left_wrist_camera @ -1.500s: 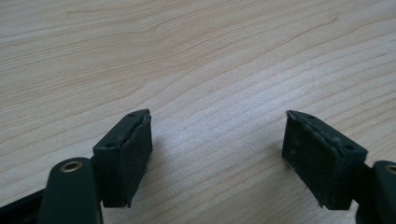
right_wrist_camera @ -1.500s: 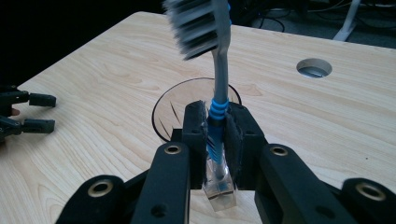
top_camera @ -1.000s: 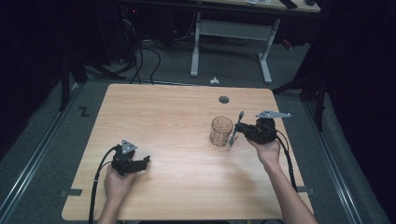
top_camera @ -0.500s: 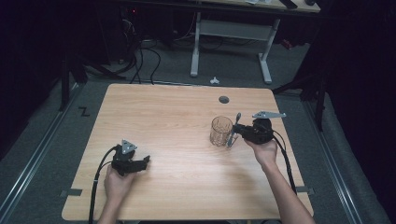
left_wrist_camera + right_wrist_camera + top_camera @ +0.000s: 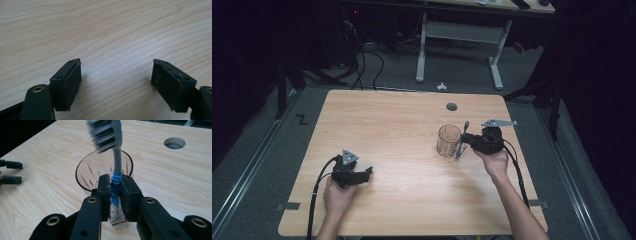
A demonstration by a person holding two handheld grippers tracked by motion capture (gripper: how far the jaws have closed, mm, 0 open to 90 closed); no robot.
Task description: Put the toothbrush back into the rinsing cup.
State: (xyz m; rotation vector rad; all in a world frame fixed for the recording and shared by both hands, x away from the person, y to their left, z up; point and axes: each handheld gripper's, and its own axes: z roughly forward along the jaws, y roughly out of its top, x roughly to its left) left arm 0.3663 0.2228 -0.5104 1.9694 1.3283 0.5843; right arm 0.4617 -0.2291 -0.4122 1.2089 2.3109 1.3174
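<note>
Pale grained wood table [image 5: 402,125], ribbed clear glass [image 5: 103,170], grey-blue toothbrush [image 5: 115,157] clamped in right gripper [image 5: 115,192]

I find no readable words, brands or numbers anywhere here. The one sign-like thing is a black Z-shaped mark [image 5: 302,119] on the grey floor [image 5: 257,150], just beside the left edge of my counter [image 5: 387,120]. Whether it is a letter or only tape, I cannot tell.

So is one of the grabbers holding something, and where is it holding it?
Yes. The right gripper holds a toothbrush by its handle, at the blue ribbed part, bristles up, beside the glass. The left gripper is open and holds nothing.
</note>
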